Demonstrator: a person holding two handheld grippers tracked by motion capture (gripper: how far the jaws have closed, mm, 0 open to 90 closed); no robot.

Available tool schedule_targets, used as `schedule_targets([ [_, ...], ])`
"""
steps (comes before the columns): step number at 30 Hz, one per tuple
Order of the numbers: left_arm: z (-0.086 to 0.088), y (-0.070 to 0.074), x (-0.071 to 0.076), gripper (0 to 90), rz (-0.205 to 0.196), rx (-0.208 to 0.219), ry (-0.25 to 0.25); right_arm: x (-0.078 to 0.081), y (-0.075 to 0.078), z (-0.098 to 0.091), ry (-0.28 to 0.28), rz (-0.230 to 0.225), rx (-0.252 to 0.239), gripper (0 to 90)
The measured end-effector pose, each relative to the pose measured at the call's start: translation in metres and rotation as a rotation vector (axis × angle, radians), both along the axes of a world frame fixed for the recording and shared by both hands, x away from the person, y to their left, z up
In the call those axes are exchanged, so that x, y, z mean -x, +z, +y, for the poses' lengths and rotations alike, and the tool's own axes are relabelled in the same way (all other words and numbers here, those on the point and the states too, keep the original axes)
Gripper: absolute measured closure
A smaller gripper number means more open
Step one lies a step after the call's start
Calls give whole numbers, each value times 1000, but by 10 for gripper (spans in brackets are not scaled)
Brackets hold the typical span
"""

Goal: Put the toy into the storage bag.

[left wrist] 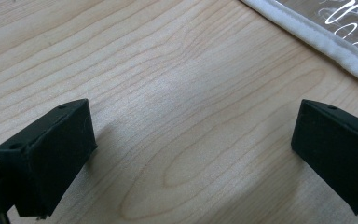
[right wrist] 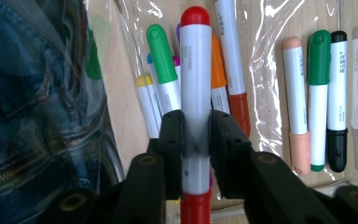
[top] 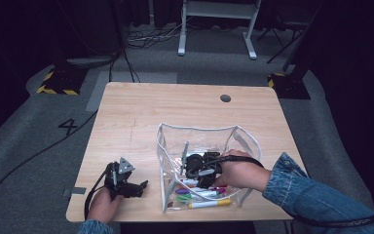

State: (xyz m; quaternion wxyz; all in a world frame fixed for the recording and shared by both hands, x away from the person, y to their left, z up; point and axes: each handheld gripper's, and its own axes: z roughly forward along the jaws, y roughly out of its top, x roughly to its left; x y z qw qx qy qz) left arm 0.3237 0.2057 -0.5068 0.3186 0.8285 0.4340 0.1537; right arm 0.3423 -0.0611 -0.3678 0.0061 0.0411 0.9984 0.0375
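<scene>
— Where do we have the red marker (right wrist: 196,93)?

— Between the pads of our right gripper (right wrist: 196,135), inside the clear pouch (top: 173,146), just above the other markers (right wrist: 307,93) lying on its bottom. The pads sit against its white barrel on both sides.

— And our left gripper (top: 139,187)?

— We rest it on the wooden table (top: 136,112), just left of the pouch, jaws spread wide with only bare wood between them.
</scene>
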Motion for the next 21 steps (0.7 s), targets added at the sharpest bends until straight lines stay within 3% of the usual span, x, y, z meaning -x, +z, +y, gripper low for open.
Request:
schedule_targets([
  [4,0,0,0,0,-5,-2,-1,-5,4,-3,-26,5,-50,554],
  [7,0,0,0,0,-5,-4,-2,-5,15,-7,-39,-9,-104,510],
  [14,0,0,0,0,-4,-4,-2,-4,51,-31,-75,-73,-255,505],
  [21,0,0,0,0,-5,-4,-2,-8,83,-75,-153,-138,-394,506],
])
